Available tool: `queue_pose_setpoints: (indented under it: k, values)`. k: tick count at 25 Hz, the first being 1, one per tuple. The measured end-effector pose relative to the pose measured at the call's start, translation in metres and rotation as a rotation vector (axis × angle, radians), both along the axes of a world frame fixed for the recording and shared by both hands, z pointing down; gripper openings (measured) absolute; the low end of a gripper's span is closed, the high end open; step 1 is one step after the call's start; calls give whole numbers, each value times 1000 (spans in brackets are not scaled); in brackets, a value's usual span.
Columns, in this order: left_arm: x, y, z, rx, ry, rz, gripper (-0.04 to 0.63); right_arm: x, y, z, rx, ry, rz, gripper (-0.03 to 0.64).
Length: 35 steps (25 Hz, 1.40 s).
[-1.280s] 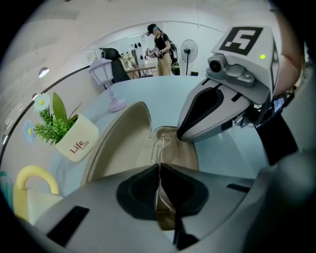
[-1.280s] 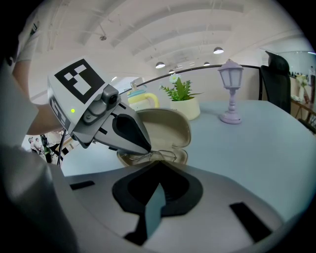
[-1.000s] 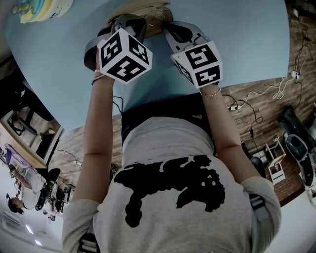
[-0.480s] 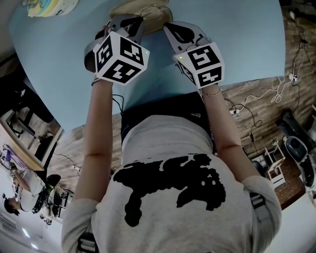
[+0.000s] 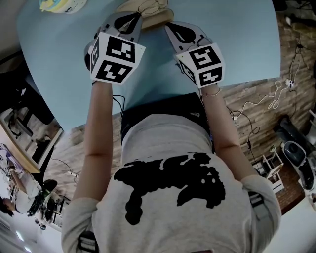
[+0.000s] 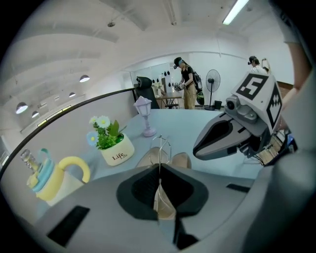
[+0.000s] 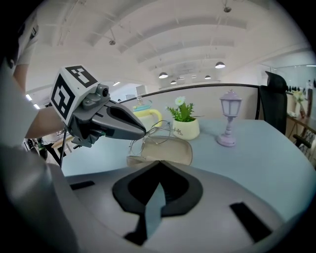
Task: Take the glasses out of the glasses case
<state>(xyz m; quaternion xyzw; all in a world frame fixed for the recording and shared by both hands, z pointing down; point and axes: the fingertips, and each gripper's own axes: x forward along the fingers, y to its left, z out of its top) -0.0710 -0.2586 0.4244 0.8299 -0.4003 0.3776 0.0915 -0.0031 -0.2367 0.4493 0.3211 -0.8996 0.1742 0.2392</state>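
Note:
My left gripper [image 6: 159,170] is shut on the thin wire glasses [image 6: 160,147], gripping them by the frame. The right gripper view shows them hanging from the left gripper [image 7: 132,129] just above the open tan glasses case [image 7: 165,152]. That case [image 5: 148,15] lies on the light blue table [image 5: 237,44] at the far edge of the head view, partly hidden behind both grippers. My right gripper [image 7: 159,179] is shut, a little short of the case's near edge, and I see nothing between its jaws. From the left gripper view it [image 6: 217,141] hovers to the right.
Beyond the case stand a white flower pot [image 7: 183,126], a small purple lamp [image 7: 229,121] and a yellow watering can [image 6: 54,175]. The table's near edge runs below my wrists [image 5: 163,99]. People stand far off in the room [image 6: 187,89].
My left gripper has risen and rolled, its marker cube turning, and it has lifted the glasses up from the case. My right gripper has risen a little.

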Motion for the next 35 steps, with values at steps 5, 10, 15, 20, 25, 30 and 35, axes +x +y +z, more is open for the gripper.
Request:
queue_pose_setpoints:
  k: [5, 10, 15, 20, 25, 30, 35]
  values:
    - [-9, -1, -23, 60, 32, -33, 21, -2, -1, -16, 27, -14, 7, 5]
    - [-12, 6, -45, 100, 92, -61, 21, -5, 5, -30, 54, -30, 8, 5]
    - [-18, 12, -68, 132, 171, -91, 21, -10, 9, -52, 96, -71, -3, 5]
    - [-24, 21, -98, 193, 248, -131, 21, -13, 14, -81, 133, -121, -28, 5]
    - [-31, 33, -120, 254, 322, -163, 21, -13, 17, -110, 184, -150, -24, 5]
    - [-44, 43, -141, 335, 406, -196, 21, -19, 21, -136, 235, -189, -17, 5]
    - [-56, 56, -146, 356, 459, -238, 21, -24, 28, -148, 244, -218, -15, 5]
